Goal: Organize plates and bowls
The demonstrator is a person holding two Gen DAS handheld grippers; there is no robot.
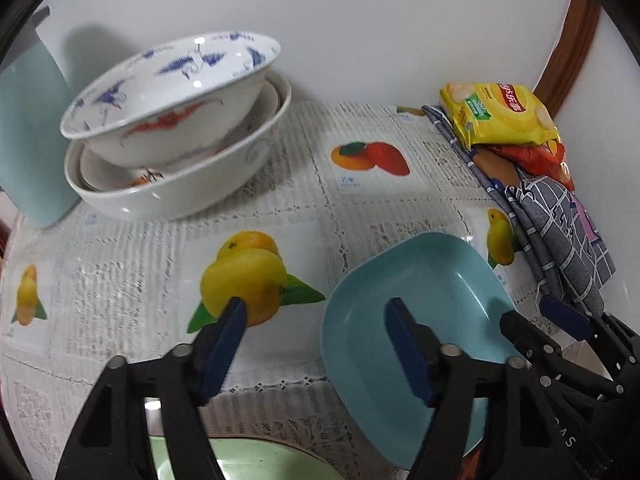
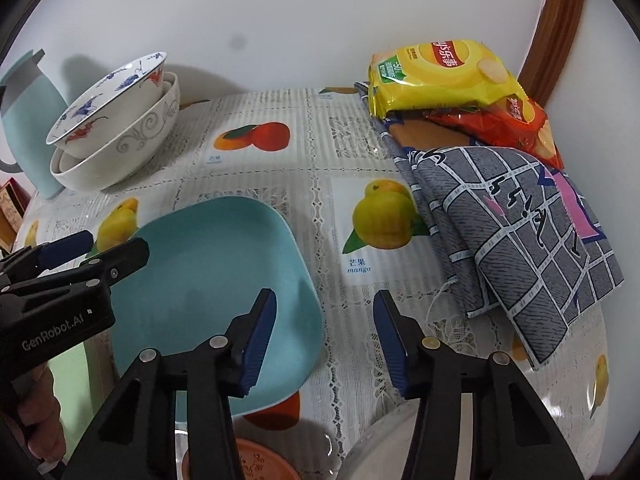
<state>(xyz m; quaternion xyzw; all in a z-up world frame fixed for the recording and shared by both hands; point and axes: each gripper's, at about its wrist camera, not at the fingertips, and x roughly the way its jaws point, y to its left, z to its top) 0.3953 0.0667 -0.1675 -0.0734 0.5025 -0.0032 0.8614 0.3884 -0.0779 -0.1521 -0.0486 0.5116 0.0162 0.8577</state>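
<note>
Left gripper (image 1: 316, 344): held wide apart over the table's near edge, nothing gripped; right finger is seen above the blue plate's near part.
Right gripper (image 2: 324, 336): spread apart, nothing gripped; left finger is seen over the plate's right edge.
Near edge: a green plate (image 1: 248, 460) and an orange plate (image 2: 256, 464) are partly seen low in frame, one each.
Blue plate (image 2: 224, 264): one, squarish, laid flat on the table near the front.
Surface: table (image 2: 320, 152) is covered with a lace-pattern cloth printed with fruit pictures.
Cloth (image 2: 516, 232): one grey checked, draped at the right edge.
Snack bags: two, yellow bag (image 2: 440, 76) stacked on a red bag (image 2: 516, 124), far right.
Bowls: three are nested far left, crane-painted bowl (image 1: 172, 96) tilted on top, scroll-pattern bowl (image 1: 180, 184) at bottom.
Jug (image 2: 28, 120): one, pale blue, beside the bowls.
Room: white wall (image 2: 280, 12) behind, brown wooden trim at right.
</note>
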